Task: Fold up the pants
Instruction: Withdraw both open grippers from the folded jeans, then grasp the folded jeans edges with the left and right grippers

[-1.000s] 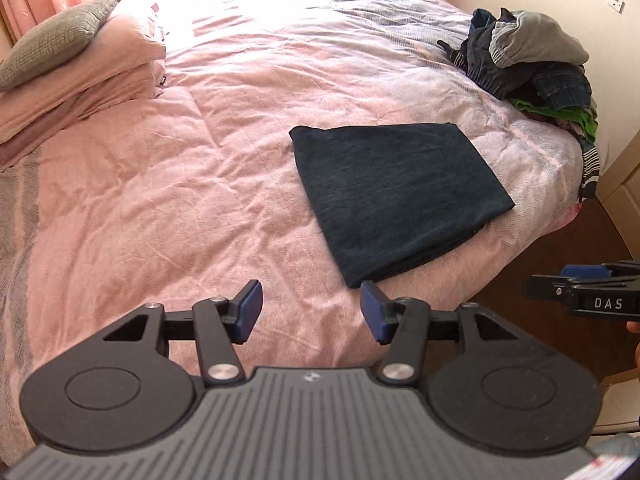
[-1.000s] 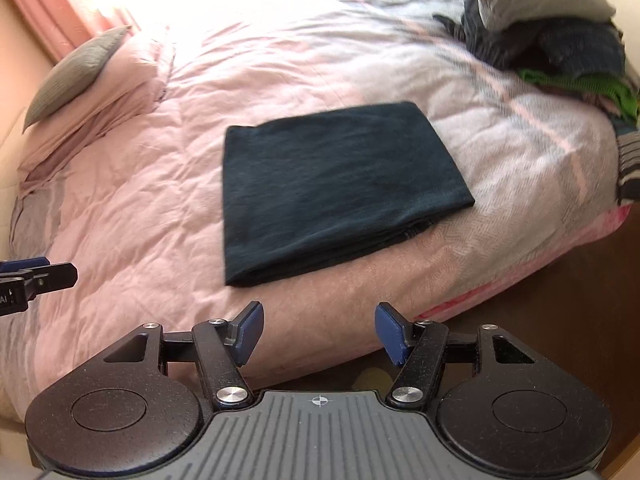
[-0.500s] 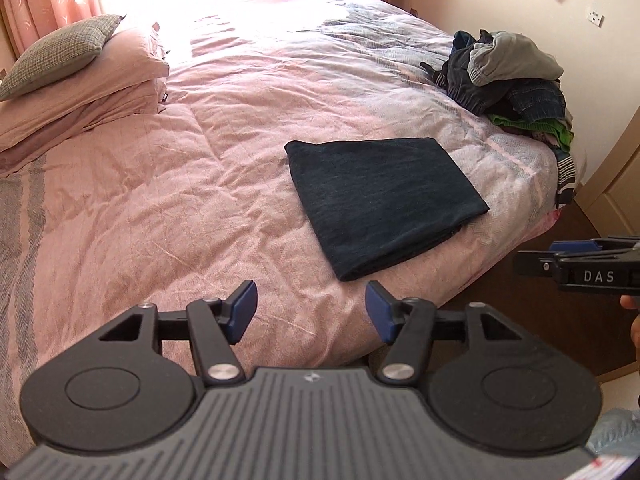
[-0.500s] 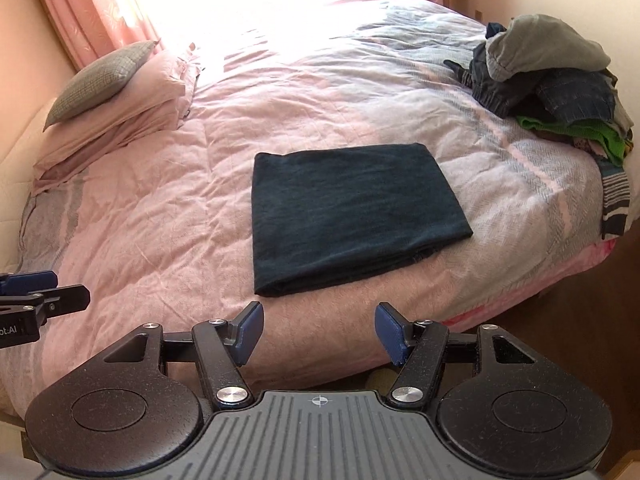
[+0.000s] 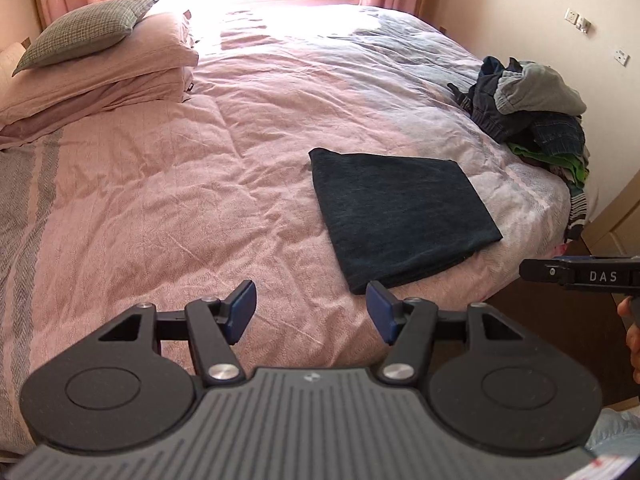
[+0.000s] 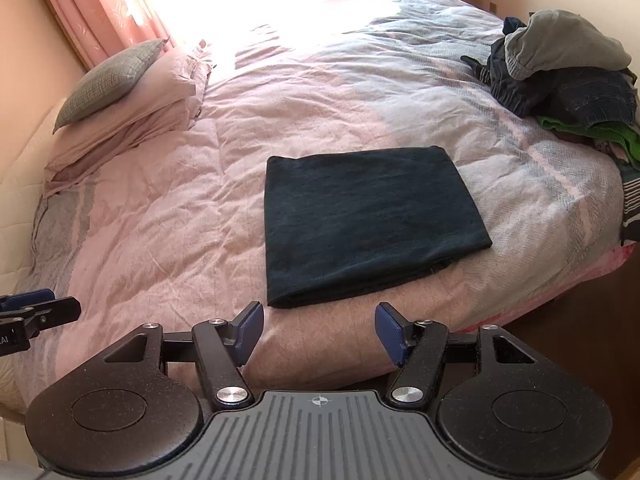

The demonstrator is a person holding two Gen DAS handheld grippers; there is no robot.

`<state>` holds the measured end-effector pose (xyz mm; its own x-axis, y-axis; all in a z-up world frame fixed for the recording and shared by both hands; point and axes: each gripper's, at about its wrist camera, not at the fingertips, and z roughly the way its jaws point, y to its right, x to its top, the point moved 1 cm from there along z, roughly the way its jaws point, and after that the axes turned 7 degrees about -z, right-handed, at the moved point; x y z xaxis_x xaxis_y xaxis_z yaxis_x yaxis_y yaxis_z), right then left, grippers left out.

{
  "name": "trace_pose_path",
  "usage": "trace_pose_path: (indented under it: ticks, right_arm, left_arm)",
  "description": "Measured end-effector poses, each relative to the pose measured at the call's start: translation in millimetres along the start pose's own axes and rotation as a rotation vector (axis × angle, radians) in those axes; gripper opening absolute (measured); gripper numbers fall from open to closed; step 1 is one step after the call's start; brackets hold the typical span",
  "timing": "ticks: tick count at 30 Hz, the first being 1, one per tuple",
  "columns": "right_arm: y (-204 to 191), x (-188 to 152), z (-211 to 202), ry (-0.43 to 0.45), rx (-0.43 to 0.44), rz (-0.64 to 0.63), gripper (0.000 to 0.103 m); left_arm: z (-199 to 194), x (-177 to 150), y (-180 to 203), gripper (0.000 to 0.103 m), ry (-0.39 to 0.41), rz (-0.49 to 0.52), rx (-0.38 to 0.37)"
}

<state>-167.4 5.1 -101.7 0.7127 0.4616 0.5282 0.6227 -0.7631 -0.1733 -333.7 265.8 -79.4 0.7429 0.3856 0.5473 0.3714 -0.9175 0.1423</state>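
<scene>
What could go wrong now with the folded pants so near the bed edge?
The folded dark pants lie close to the bed edge; a bump might slide them off. The loose clothes pile beside them could topple onto them. Both the left gripper and right gripper are open and hold nothing.

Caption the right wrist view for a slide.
Folded dark pants lie flat on the pink bed; the open right gripper holds nothing.

The left gripper (image 5: 311, 312) hangs with its blue pads (image 5: 243, 307) apart and nothing between them over the pink bedspread (image 5: 168, 200), beyond which lie the folded dark pants (image 5: 396, 216), a heap of clothes (image 5: 532, 116), stacked pillows (image 5: 100, 68), and the right gripper (image 5: 576, 276) at the right edge.
</scene>
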Motion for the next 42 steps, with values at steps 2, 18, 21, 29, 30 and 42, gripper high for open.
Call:
trace_pose_path:
  ticks: [2, 18, 21, 29, 30, 42]
  right_arm:
    - [8, 5, 4, 0.001, 0.005, -0.006, 0.059]
    - [178, 66, 81, 0.027, 0.085, 0.081, 0.059]
    - [213, 74, 114, -0.004, 0.093, 0.09, 0.059]
    - [285, 83, 218, -0.058, 0.242, 0.193, 0.059]
    - [292, 84, 232, -0.062, 0.263, 0.201, 0.059]
    - [328, 93, 317, -0.106, 0.544, 0.225, 0.059]
  left_arm:
    - [9, 6, 4, 0.062, -0.006, 0.0, 0.017]
    - [151, 71, 61, 0.062, -0.111, -0.097, -0.061]
    - [192, 77, 58, 0.062, -0.141, -0.146, -0.097]
    - [293, 75, 36, 0.062, -0.199, -0.254, -0.132]
    - [303, 73, 32, 0.062, -0.203, -0.268, -0.138]
    - [374, 51, -4, 0.062, -0.23, -0.432, -0.345]
